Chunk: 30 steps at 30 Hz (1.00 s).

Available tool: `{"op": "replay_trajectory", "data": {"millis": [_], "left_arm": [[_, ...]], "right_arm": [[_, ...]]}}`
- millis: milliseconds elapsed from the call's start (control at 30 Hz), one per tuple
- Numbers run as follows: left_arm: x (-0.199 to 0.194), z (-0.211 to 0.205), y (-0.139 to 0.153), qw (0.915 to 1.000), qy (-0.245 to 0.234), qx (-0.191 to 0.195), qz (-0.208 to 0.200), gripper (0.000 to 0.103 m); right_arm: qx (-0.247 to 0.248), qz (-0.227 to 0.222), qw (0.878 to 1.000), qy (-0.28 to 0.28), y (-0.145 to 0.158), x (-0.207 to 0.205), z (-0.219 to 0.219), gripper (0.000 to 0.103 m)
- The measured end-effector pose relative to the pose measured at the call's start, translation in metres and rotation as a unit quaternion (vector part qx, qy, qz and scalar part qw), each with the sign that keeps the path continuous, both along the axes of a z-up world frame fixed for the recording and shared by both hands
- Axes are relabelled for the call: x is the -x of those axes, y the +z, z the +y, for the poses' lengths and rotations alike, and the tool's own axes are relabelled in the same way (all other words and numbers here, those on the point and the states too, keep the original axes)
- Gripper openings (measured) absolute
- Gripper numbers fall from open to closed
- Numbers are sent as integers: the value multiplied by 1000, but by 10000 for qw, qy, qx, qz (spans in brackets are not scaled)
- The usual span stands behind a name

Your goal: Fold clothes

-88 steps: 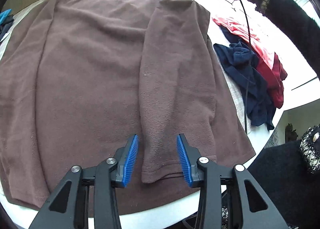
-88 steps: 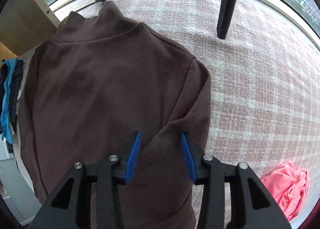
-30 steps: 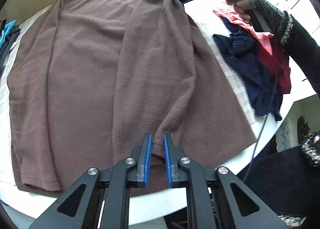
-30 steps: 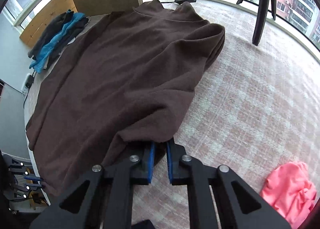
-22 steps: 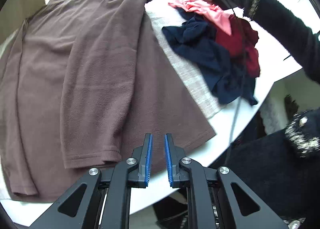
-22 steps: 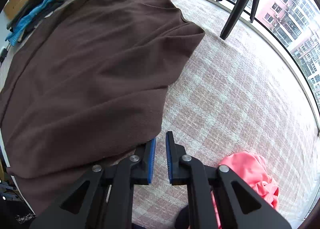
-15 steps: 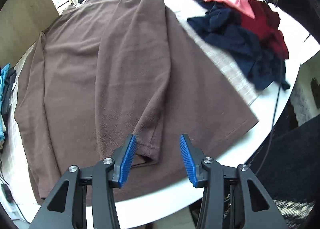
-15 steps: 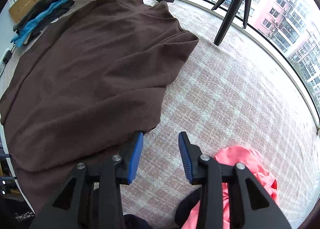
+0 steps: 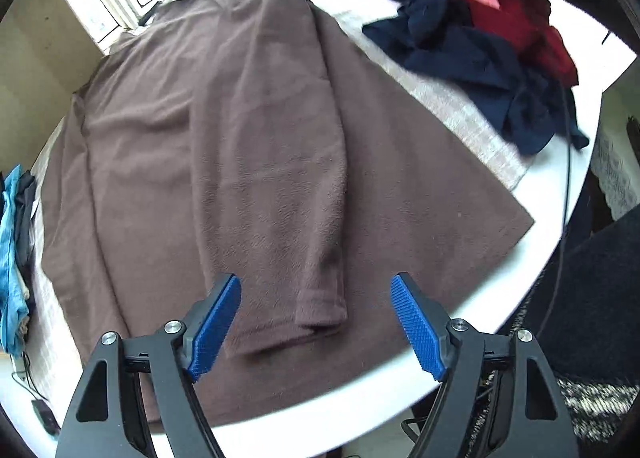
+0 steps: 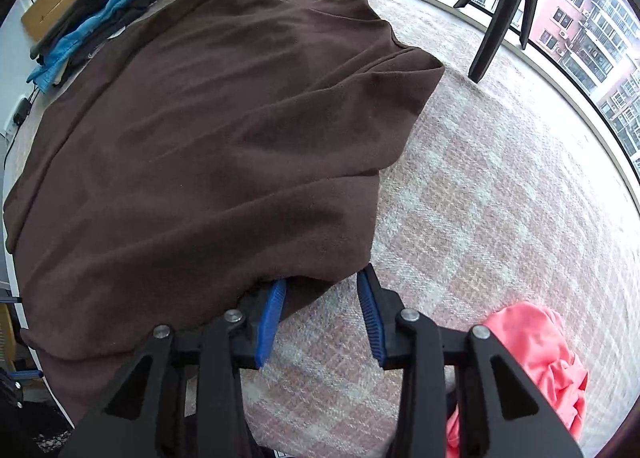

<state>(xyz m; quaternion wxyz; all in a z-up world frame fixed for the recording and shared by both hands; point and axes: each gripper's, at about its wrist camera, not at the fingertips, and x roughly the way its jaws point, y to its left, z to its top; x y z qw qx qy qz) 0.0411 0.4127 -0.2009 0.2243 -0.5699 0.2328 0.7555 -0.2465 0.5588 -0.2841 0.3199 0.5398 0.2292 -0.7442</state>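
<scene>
A brown fleece sweater (image 9: 224, 146) lies flat on the table, its right sleeve folded over the body. The sleeve's cuff (image 9: 320, 310) rests on the fabric just beyond my left gripper (image 9: 316, 322). That gripper's jaws are opening wide and touch nothing. In the right wrist view the sweater (image 10: 208, 130) fills the left half. Its folded side edge (image 10: 316, 278) droops over the tips of my right gripper (image 10: 322, 298), which stands partly open. A gap shows between its blue pads (image 10: 272, 314) and the cloth.
Navy (image 9: 472, 58), red and pink clothes are heaped at the table's right side. A pink garment (image 10: 536, 358) lies by my right gripper on the plaid cloth (image 10: 500, 198). A tripod (image 10: 500, 18) stands at the window. Blue and dark clothes (image 10: 92, 18) lie far left. The white table edge (image 9: 400, 398) is close.
Both grippers were shut a second ago, the left on the sleeve cuff and the right on the folded edge. Both have let go and opened; the left has spread wider since.
</scene>
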Motion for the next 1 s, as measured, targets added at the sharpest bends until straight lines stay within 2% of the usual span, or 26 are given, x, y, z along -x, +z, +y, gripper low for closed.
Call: {"op": "replay_trajectory", "data": {"millis": [33,67,133,167,200,233,300,400,467,567,600,667,733,767,833,867,933,1000], "left_arm": [[3,0,-7,10000,-1,43,-49,67],[6,0,-14,9999,0,86,-99,52],[13,-10,-11,9989,193,-363,-215,26],[18,-15,-10,9984,324,-370,-284,11],[22,-20,-7,9970,451,-454,-432,9],[25,-25,0,9949,567,-665,-508,6],[27,-32,17,9904,705,-1034,-582,5],[17,-30,50,9884,608,-1330,-399,6],[9,-24,66,9891,518,-1351,-267,6],[5,-6,57,9871,270,-1516,-439,8],[1,2,48,9860,160,-1543,-609,10],[-2,19,29,9874,22,-1353,-825,13],[-8,31,15,9877,-44,-1184,-1021,21],[-9,31,14,9895,-48,-1084,-951,25],[-10,28,17,9920,-22,-973,-805,26],[-9,25,21,9921,42,-1017,-736,28],[-4,17,27,9917,196,-1082,-660,29],[0,12,26,9916,295,-1061,-678,29]], "right_arm": [[19,-8,10000,-14,0,1,0,36],[34,-7,10000,-23,-1,2,1,36],[70,-24,10000,-47,-2,4,1,36],[102,-74,9999,-71,-3,5,3,36],[138,-135,9998,-102,-4,6,4,30],[182,-215,9995,-143,-4,8,6,17],[297,-357,9987,-193,0,11,11,12],[425,-432,9978,-280,12,17,23,3],[398,-350,9979,-369,16,24,34,3],[219,-308,9979,-524,11,29,45,3],[89,-259,9981,-554,7,30,46,3],[101,-276,9973,-671,6,32,52,4],[541,-457,9933,-911,13,35,60,11],[788,-555,9899,-1036,18,36,64,15],[1319,-717,9814,-1198,27,35,70,42],[1593,-825,9763,-1211,30,33,70,47],[1909,-1046,9691,-1163,27,28,62,50],[1652,-1044,9749,-1066,14,25,43,50]]}}
